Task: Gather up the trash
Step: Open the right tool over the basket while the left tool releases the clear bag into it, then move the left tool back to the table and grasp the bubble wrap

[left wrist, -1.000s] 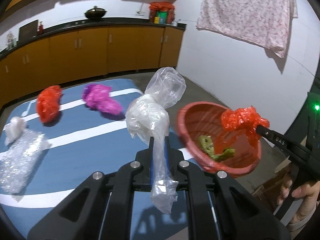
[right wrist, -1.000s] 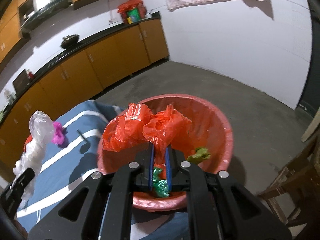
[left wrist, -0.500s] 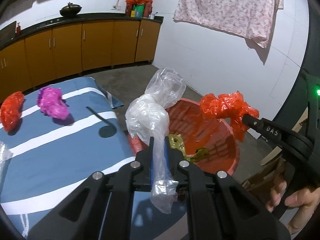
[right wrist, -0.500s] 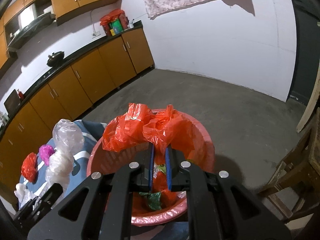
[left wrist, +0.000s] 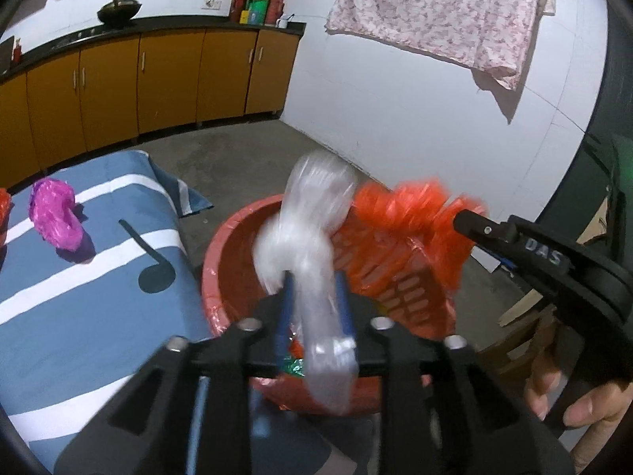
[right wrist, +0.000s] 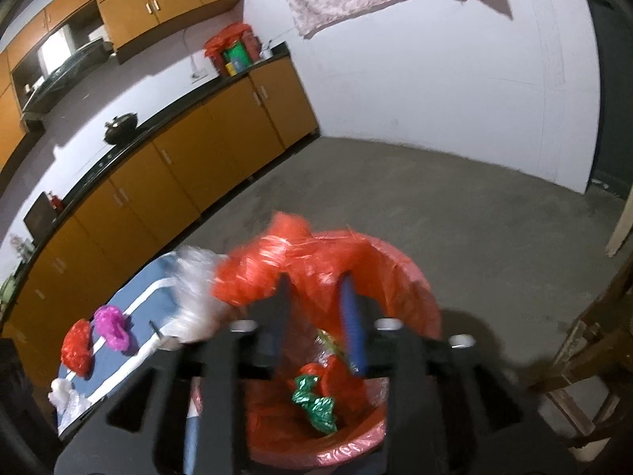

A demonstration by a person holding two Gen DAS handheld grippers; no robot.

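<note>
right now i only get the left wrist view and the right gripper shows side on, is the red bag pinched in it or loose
observer: loose. In the right wrist view the right gripper has its jaws opening, and the red bag hangs between them above the red basin with neither pad pressing on it.
operator: whats in the basin already, my fingers block it
observer: a crumpled green wrapper lies on the bottom beside a red scrap.
operator: anything on the cloth past the magenta bag
observer: yes, a second red bag lies next to the magenta bag on the blue striped cloth, and a white wad lies beyond it.
</note>
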